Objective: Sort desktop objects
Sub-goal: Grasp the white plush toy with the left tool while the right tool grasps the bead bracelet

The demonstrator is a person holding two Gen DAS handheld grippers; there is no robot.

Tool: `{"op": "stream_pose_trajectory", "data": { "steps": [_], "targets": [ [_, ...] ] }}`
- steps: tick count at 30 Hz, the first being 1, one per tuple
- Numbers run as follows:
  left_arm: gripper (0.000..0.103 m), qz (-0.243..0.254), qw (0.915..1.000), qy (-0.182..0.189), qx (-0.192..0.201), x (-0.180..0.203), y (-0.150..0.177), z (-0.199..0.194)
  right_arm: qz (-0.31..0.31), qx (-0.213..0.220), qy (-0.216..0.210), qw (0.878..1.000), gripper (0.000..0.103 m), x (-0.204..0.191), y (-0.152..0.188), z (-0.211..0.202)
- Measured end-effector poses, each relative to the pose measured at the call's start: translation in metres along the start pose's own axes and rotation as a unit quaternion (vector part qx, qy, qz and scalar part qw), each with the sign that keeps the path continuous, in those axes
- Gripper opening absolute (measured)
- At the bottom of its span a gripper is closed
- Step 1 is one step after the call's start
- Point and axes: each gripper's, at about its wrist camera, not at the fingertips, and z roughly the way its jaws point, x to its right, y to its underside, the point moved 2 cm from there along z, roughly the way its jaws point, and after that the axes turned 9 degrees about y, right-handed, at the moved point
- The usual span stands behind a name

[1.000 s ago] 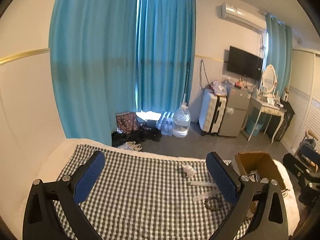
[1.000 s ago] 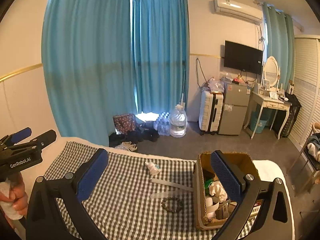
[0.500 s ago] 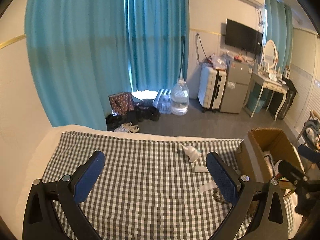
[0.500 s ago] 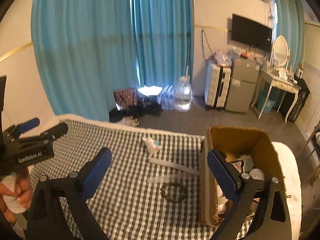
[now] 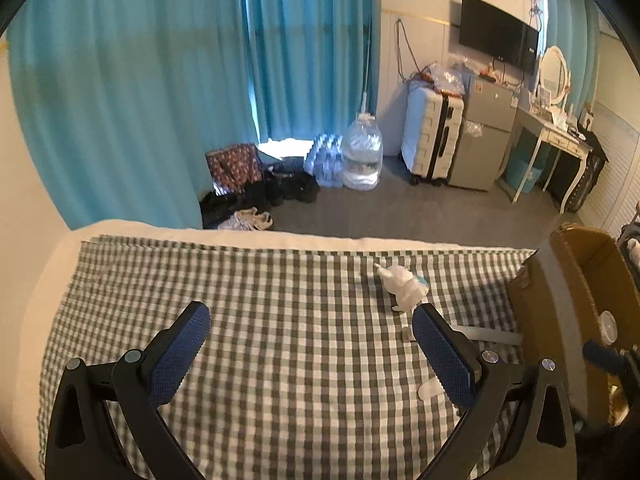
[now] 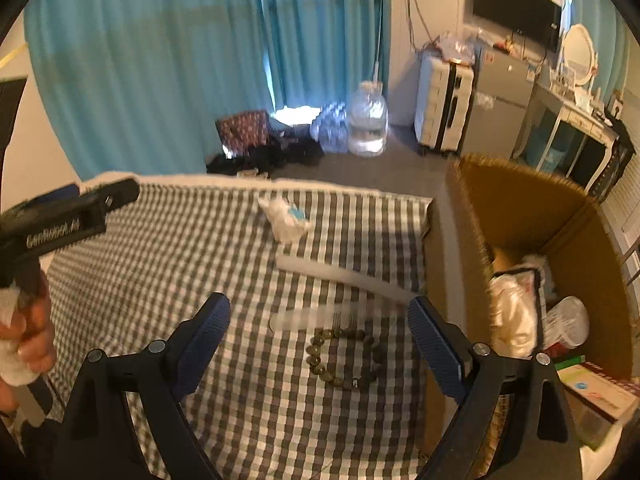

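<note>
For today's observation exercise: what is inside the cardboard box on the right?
Inside the cardboard box: a white bag, a clear plastic cup and a small carton. Whatever lies beneath them or behind the near wall is hidden.

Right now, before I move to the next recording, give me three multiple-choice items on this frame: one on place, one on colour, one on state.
1. Where does the bead bracelet lie?
A. inside the cardboard box
B. on the checked cloth, between the right gripper's fingers in view
C. on the floor

2. What colour are the pads on the gripper fingers?
A. blue
B. red
C. yellow

3. How does the right gripper stand?
A. shut on the comb
B. shut on the bracelet
C. open, holding nothing

Answers:
1 B: the right wrist view shows it on the checked cloth, left of the cardboard box.
2 A: both pads show dark blue.
3 C: the fingers stand wide apart above the cloth.
</note>
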Motion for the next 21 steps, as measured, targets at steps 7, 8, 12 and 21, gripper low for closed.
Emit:
{"op": "stream_pose_trajectory", "data": {
  "steps": [7, 8, 12, 21],
  "targets": [
    [0.103, 0.012, 0.9995, 0.015, -0.026, 0.016, -0.007, 0.063, 0.015, -0.053, -0.003, 0.998, 0.088, 0.003, 0.019, 0.055],
    [0.103, 0.015, 0.9993, 0.017, -0.028, 0.022, -0.008, 0.073, 0.019, -0.058, -0.005, 0.998, 0.088, 0.005, 0.022, 0.061],
    [0.103, 0.012, 0.9986, 0.028, -0.044, 0.032, -0.009, 0.107, 0.009, -0.076, 0.002, 0.997, 0.086, 0.004, 0.030, 0.083],
    [0.103, 0.016, 0.9961, 0.043, -0.075, 0.051, -0.012, 0.170, -0.007, -0.116, 0.008, 0.993, 0.086, 0.000, 0.055, 0.126]
  ]
}}
